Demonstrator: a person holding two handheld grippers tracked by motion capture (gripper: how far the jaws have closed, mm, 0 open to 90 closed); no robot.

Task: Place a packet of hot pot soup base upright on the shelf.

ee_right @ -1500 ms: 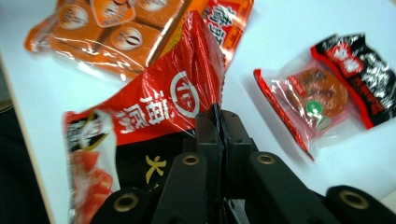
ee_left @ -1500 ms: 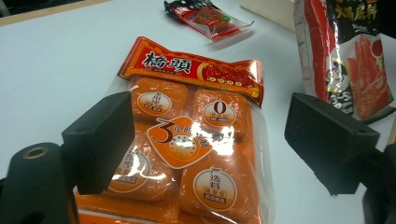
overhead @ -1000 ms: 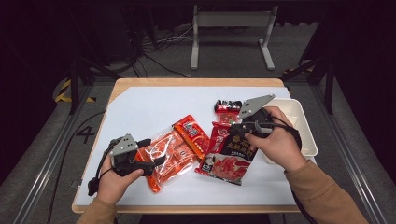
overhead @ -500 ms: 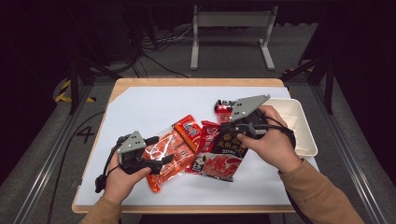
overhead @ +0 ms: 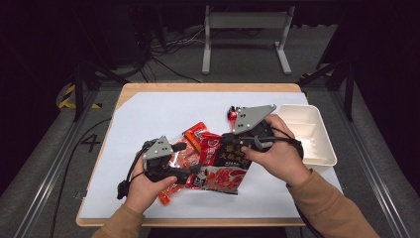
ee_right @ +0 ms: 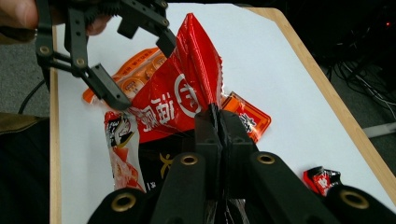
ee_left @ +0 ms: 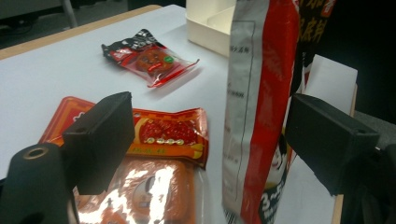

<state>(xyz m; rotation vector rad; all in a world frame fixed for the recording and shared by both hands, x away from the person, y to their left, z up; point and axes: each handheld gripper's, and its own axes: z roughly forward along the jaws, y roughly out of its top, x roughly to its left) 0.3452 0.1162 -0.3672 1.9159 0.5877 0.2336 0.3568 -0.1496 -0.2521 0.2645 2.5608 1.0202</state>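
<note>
Tray (overhead: 317,144) sits right of red bag (overhead: 225,163); orange packet (overhead: 181,156) beneath.

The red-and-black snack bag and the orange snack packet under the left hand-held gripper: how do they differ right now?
The red-and-black snack bag is lifted and stands on edge, pinched in the shut right hand-held gripper; the orange snack packet lies flat on the table. The bag is larger and opaque red, black and white; the packet is smaller, with a clear window. The bag stands between the open jaws of the left hand-held gripper, untouched. Both are sealed, glossy food packs.
</note>
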